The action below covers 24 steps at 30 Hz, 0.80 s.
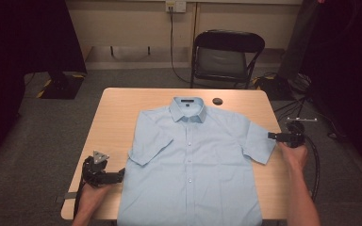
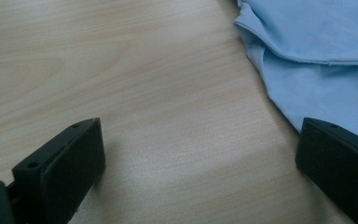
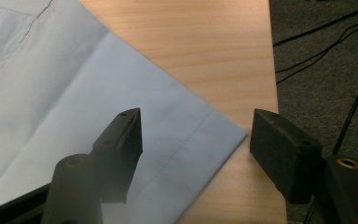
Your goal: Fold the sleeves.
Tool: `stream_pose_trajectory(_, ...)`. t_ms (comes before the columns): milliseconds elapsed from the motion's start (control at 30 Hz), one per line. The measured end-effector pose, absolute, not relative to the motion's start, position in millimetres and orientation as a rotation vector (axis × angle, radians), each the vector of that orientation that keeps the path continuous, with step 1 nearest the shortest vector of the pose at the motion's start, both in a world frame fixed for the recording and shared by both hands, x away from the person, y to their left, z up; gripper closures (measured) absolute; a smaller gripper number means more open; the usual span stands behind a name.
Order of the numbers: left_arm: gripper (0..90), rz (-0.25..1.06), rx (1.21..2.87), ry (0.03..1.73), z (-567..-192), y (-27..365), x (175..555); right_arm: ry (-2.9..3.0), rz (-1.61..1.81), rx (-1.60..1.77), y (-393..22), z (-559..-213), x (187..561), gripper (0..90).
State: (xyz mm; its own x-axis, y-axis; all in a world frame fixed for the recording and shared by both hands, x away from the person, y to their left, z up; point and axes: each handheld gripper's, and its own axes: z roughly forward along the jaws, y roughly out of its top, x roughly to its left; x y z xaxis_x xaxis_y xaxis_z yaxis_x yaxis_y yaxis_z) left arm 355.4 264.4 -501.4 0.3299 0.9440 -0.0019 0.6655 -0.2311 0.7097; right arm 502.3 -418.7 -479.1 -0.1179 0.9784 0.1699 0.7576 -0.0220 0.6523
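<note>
Two grippers work a light blue shirt (image 1: 191, 160) spread flat, buttoned, on the table (image 1: 118, 117). Right gripper (image 3: 196, 140), jaws parted, straddles the sleeve corner (image 3: 214, 135), apparently to pinch it for folding. Left gripper (image 2: 200, 168) rests open beside the hem.

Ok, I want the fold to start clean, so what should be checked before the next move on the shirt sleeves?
1. Shirt lies flat, buttoned front up: ok.
2. Right gripper at the sleeve: ok, its jaws straddle the corner of the sleeve cuff, one above the cloth, one beside it.
3. Right pads pressing the cloth: not ok, there is a gap on both sides.
4. Left gripper lined up: not ok, jaws wide open over bare table, shirt edge just beside one jaw.
5. Other sleeve spread out: not ok, it is folded in on the shirt.
6. Small dark object clear of the collar: ok.
</note>
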Motion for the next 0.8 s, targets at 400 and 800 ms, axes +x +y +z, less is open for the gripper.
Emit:
stream_pose_trajectory(400, 0.9, 0.584, 1.985, 1.407, -501.5, 264.2, 355.7, 1.926, 0.76, 1.735, -407.5, -481.7, 501.4, 56.0)
stream_pose_trajectory(800, 1.0, 0.584, 1.984, 1.406, -501.5, 264.2, 355.6, 1.942, 0.755, 1.699, -394.4, -482.1, 503.9, 85.6)
